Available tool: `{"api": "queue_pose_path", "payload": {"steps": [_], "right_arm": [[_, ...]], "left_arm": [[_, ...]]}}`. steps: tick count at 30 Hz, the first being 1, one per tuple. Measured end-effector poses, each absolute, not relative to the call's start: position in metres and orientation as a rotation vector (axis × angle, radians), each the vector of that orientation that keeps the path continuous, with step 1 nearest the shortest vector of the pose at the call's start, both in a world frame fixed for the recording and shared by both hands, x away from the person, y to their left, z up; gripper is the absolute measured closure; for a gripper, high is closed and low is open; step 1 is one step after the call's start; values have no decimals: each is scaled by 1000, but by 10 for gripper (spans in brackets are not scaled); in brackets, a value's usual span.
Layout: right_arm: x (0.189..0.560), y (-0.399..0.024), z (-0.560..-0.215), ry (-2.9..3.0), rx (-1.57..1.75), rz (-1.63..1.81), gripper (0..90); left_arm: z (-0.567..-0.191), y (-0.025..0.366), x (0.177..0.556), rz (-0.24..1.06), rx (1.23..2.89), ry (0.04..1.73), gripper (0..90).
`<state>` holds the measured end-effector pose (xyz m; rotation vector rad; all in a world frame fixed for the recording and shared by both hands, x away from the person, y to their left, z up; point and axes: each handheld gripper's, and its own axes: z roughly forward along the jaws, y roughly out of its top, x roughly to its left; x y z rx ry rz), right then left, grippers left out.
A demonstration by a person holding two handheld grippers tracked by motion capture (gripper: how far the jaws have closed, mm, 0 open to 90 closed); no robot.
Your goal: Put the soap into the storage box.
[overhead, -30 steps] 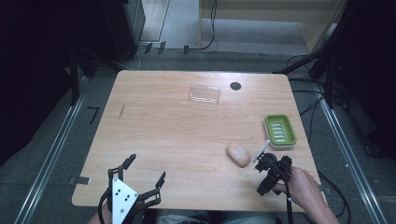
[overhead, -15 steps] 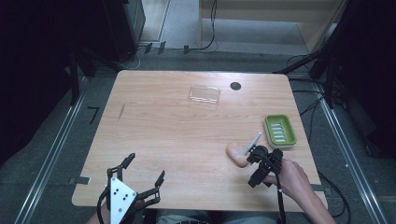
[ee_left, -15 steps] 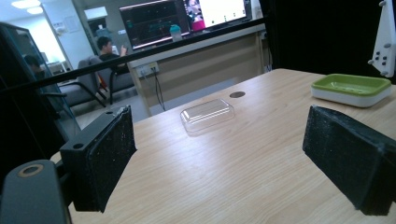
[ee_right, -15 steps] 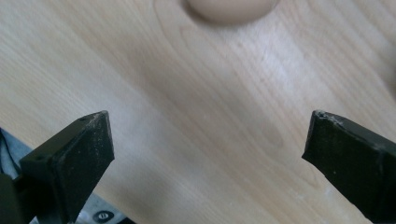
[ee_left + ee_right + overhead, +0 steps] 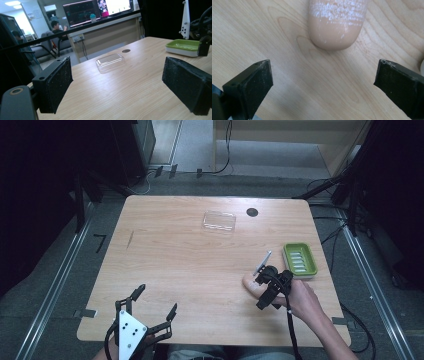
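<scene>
Soap bar (image 5: pixel 335 23) now under right tongs (image 5: pixel 322 82), moved fwd.

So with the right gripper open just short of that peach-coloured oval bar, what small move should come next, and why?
Probably ease the right gripper forward until its jaws straddle the peach-coloured oval bar, then close. In the right gripper view both jaws stand wide apart with bare wooden table between them, and the bar's rounded end lies just ahead, untouched. The green soap dish sits close by.
</scene>
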<state>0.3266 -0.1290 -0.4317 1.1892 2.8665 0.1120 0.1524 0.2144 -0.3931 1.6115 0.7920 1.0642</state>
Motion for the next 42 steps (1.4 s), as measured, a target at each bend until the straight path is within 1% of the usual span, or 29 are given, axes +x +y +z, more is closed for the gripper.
{"api": "queue_pose_path", "payload": {"steps": [17, 21, 34, 38, 42], "right_arm": [[349, -112, -435, 2881, 1184, 124, 13], [356, -103, -440, 2888, 1187, 114, 12], [372, -96, -452, 2887, 1218, 98, 13], [376, -94, -456, 2883, 1218, 73, 56], [377, -94, -458, 2876, 1227, 84, 80]], "left_arm": [[-393, 214, 152, 1063, 1618, 786, 99], [-393, 214, 152, 1063, 1616, 787, 99], [-393, 214, 152, 1063, 1618, 786, 99], [-393, 214, 152, 1064, 1616, 786, 99], [-393, 214, 152, 1064, 1616, 787, 99]]}}
